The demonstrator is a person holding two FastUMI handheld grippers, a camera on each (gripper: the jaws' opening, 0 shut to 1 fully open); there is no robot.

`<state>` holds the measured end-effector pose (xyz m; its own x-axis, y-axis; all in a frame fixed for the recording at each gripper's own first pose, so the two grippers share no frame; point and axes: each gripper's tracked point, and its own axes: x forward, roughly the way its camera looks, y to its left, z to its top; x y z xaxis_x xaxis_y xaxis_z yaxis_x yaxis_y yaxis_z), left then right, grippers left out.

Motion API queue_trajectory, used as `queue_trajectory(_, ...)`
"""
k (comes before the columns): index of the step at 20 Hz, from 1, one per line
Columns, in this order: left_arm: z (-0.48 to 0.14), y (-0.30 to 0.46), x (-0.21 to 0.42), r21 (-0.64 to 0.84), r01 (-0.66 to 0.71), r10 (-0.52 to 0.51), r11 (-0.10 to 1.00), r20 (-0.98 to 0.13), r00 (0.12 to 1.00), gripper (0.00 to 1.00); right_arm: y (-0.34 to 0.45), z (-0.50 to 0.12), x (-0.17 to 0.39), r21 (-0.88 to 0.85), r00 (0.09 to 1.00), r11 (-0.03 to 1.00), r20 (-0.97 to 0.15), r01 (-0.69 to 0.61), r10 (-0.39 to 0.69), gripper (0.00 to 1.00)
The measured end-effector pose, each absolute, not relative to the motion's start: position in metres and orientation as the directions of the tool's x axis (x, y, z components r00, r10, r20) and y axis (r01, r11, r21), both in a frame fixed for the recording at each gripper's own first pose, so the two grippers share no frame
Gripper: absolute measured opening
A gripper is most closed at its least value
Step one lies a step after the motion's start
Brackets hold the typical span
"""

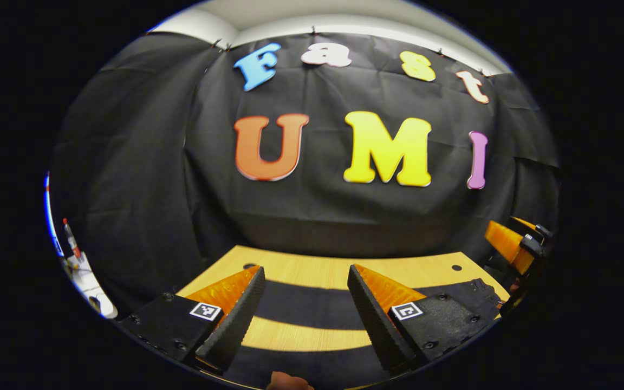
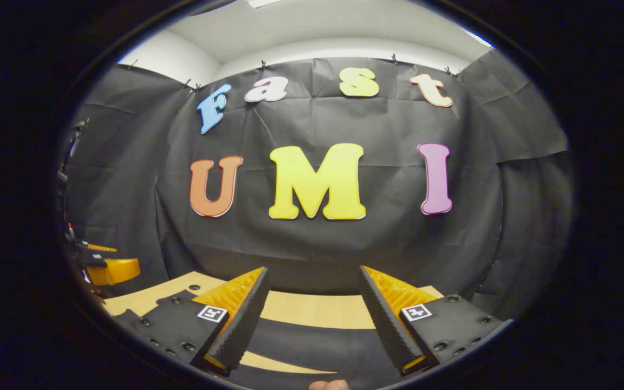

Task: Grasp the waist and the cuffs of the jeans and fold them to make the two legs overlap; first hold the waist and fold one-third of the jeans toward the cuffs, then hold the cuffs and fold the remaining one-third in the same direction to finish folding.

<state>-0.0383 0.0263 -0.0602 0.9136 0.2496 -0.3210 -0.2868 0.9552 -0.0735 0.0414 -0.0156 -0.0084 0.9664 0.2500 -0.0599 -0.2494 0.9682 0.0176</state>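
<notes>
The wooden table [image 1: 317, 271] is stretching across the lower part of both views under the black booth wall, and the dark jeans [image 1: 301, 303] are lying flat on it as bands crossing between and beneath the fingers, with pale wood showing between the bands. The left gripper [image 1: 306, 281] is hovering above the jeans with its fingers spread wide apart, gripping nothing, and the right gripper [image 2: 312, 284] is doing the same over the jeans in the right gripper view, likewise spread and empty. A fingertip [image 1: 287, 381] is peeking in at the bottom edge.

Both hand-held grippers, left [image 1: 306, 281] and right [image 2: 313, 281], gape wide.
</notes>
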Motion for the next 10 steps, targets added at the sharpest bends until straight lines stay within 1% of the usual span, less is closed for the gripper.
queue_trajectory(2,-0.1,0.045,-0.073,-0.195,-0.413,0.287,0.89,-0.465,0.837,0.98,-0.021,-0.013,0.042,0.01,0.966,0.97,-0.078,-0.245,0.245,0.97)
queue_trajectory(3,-0.12,0.055,-0.09,-0.267,-0.491,0.296,0.829,-0.536,0.791,0.98,-0.024,-0.017,0.043,0.011,0.967,0.97,-0.087,-0.241,0.241,0.97)
queue_trajectory(5,-0.152,0.073,-0.129,-0.402,-0.65,0.298,0.645,-0.65,0.699,1.0,-0.033,-0.02,0.045,0.009,0.969,0.974,-0.101,-0.227,0.227,0.97)
queue_trajectory(6,-0.165,0.083,-0.15,-0.428,-0.719,0.304,0.547,-0.699,0.648,0.99,-0.038,-0.02,0.046,0.004,0.97,0.976,-0.105,-0.219,0.219,0.97)
queue_trajectory(8,-0.184,0.092,-0.192,-0.449,-0.811,0.292,0.375,-0.773,0.563,0.99,-0.048,-0.022,0.049,-0.011,0.974,0.98,-0.114,-0.2,0.198,0.97)
queue_trajectory(10,-0.194,0.089,-0.222,-0.474,-0.851,0.261,0.225,-0.812,0.522,0.99,-0.059,-0.024,0.05,-0.015,0.976,0.983,-0.124,-0.181,0.177,0.97)
